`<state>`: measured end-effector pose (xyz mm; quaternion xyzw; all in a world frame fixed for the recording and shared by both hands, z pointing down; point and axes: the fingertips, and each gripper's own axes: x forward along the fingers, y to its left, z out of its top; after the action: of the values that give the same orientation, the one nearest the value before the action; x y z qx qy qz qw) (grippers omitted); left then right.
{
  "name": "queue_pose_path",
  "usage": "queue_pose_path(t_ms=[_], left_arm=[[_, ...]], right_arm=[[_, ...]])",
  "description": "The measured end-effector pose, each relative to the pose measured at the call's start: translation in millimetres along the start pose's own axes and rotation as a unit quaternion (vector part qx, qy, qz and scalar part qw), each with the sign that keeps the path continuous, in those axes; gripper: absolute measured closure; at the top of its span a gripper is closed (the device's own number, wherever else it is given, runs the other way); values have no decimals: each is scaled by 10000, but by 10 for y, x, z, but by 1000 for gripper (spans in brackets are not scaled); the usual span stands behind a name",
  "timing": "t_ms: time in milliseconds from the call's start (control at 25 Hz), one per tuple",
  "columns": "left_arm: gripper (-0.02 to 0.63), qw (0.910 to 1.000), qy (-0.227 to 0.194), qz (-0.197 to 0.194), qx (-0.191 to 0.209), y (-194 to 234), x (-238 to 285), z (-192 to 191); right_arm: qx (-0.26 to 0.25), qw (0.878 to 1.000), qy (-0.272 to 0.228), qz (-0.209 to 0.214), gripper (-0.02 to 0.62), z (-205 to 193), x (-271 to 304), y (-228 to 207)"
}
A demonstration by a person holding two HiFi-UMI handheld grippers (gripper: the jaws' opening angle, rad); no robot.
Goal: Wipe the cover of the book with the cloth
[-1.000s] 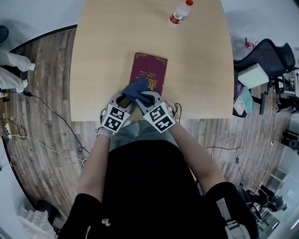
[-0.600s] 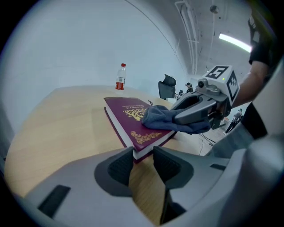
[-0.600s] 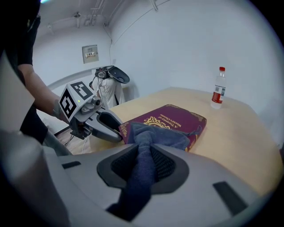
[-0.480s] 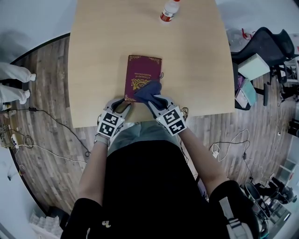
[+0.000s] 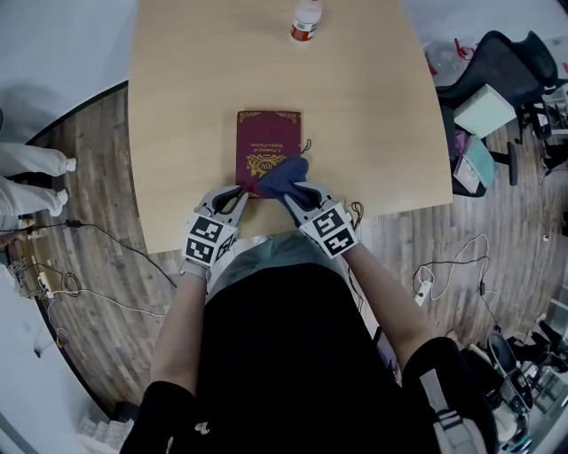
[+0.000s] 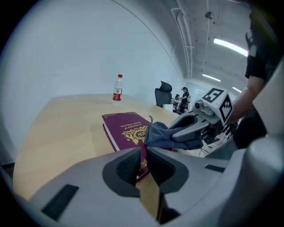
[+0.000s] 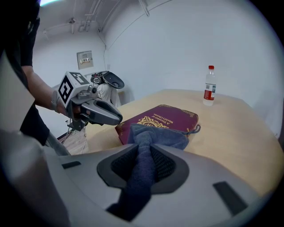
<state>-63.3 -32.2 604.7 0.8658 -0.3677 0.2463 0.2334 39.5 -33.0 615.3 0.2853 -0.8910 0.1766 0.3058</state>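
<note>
While the right gripper [image 7: 143, 148] has its jaws pinched tight on a bunched tail of the dark blue cloth [image 7: 155, 135], the rest of that cloth spreads forward onto the near right part of the maroon book [image 7: 171, 116], lying on its cover. Just to the left, the left gripper [image 6: 142, 155] has its jaws drawn together on the book's [image 6: 122, 124] near left corner, a thin strip of maroon showing between them. From the head view the two grippers, left [image 5: 232, 195] and right [image 5: 293, 191], meet at the book's [image 5: 266, 142] near end, with the cloth [image 5: 280, 177] between them over the gilt lettering. The book lies flat on the pale wooden table [image 5: 373, 115], close to its near edge and about midway between the left and right edges. A plastic bottle [image 5: 304, 19] with a red label stands upright by the far edge, well apart from the book.
</note>
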Motion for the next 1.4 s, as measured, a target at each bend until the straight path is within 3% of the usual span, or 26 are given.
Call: queue_pose_path(t_ms=[120,280,600,920,1400], left_arm=[[558,9995,296,87,93,25,148,-12],[577,9988,419,232,-96,60,193,-33],[584,9976,685,-9,134,61,198,-49],[584,9970,729,-135,207,34,213,-46],[584,9970,703,-290,125,7,221,-44]], right_arm=[[35,9999,-97,-17,505,18,11,-3],[93,9999,-130,10,505,27,11,9],[128,9998,-148,-15,503,49,73,-31],[124,9994,-310,-80,505,268,300,-255],[239,9975,-393,-544,503,607,578,-815]])
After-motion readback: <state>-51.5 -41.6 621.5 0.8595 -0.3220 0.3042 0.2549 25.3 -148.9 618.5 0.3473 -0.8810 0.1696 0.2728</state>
